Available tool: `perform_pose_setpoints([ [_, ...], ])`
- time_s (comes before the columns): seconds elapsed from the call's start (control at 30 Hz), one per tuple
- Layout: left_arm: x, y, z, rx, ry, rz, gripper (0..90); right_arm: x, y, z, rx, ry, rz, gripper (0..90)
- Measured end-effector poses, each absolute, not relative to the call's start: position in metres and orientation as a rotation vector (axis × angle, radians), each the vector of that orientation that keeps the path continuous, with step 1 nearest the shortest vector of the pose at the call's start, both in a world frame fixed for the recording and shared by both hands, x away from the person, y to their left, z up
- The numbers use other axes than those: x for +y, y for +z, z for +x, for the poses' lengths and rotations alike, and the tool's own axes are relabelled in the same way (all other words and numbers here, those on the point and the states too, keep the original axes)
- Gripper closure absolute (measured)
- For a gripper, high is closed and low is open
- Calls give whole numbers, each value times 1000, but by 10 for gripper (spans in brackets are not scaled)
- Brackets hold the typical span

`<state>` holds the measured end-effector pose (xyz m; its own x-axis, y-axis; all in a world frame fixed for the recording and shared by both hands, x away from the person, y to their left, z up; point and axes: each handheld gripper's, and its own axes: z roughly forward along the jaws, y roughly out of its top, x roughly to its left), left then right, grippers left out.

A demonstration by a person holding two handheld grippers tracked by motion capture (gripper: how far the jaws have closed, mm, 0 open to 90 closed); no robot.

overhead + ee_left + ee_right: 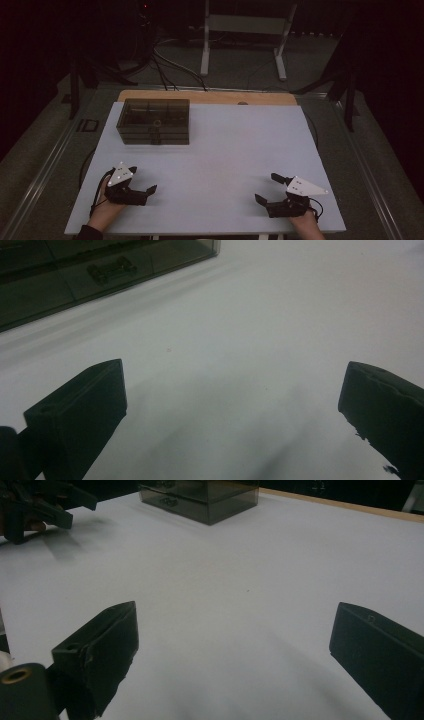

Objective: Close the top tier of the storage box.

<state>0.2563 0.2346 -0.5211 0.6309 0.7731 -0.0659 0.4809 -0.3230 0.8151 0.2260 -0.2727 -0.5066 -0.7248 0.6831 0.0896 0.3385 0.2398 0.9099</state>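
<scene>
A dark, see-through plastic box [153,121] with a closed lid and a front latch [156,135] stands at the back left of the white table [230,145]. My left gripper [143,179] rests near the front left edge, jaws spread wide with nothing between them. In the left gripper view the box [75,285] lies ahead and to the left of that gripper [233,372]. My right gripper [267,187] sits near the front right edge, equally wide open and empty. From the right gripper [235,612] I see the box [205,497] far off and the left gripper [45,505].
A wooden strip [207,96] runs along the table's far edge. Beyond it, on the dark floor, stand a white metal frame [245,30] and several cables [165,65]. Bare white tabletop stretches between the two grippers and the box.
</scene>
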Motion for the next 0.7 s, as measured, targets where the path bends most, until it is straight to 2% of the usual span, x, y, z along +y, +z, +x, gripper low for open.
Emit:
perform_pose_setpoints([
  [0.7,234,-520,255,979,408,1971,0,-274,-507,227,2188,1484,951,56],
])
